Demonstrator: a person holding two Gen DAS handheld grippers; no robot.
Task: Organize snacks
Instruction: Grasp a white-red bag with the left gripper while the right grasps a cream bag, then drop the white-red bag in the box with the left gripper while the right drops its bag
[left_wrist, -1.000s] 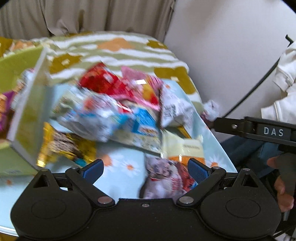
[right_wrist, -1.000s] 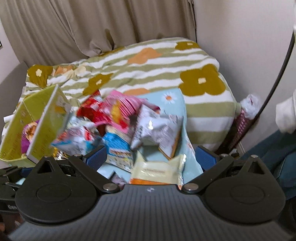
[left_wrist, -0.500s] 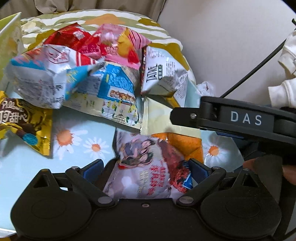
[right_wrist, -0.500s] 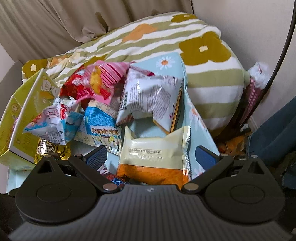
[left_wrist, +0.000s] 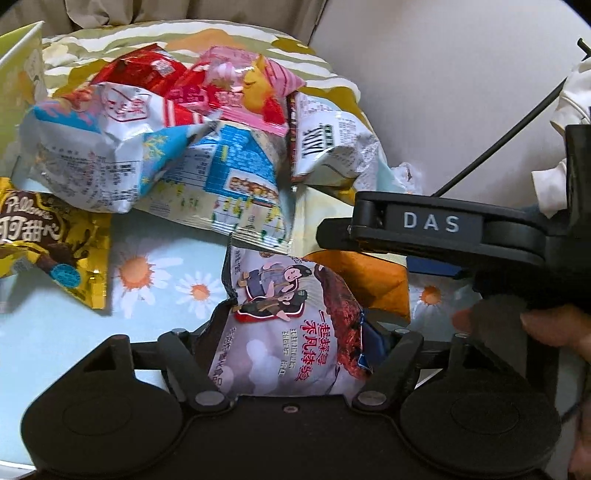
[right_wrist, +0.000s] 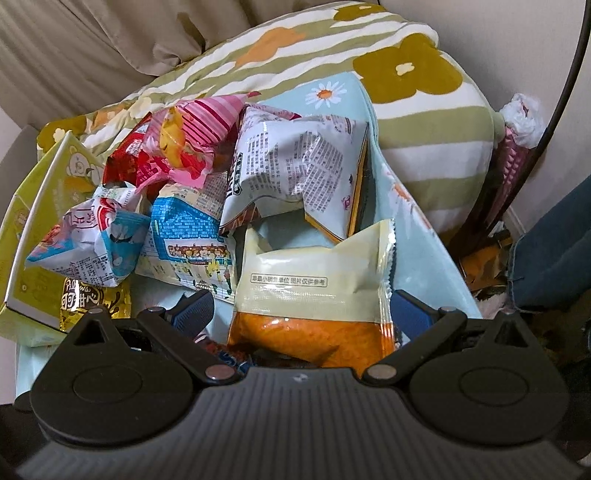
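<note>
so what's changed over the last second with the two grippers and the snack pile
The left gripper came down onto the grey cartoon-figure snack bag, whose sides now hide its pads; whether it grips is unclear. The right gripper advanced until the cream-and-orange packet lies between its open fingers. The piled bags and the yellow-green box appear not to have moved.

A floral striped quilt (right_wrist: 424, 107) lies below beige curtains (right_wrist: 92, 48).

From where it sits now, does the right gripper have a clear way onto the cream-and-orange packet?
Probably yes. The right gripper is open with the cream-and-orange packet lying between its blue pads, nothing on top. The left gripper is busy on the grey cartoon packet beside it.
</note>
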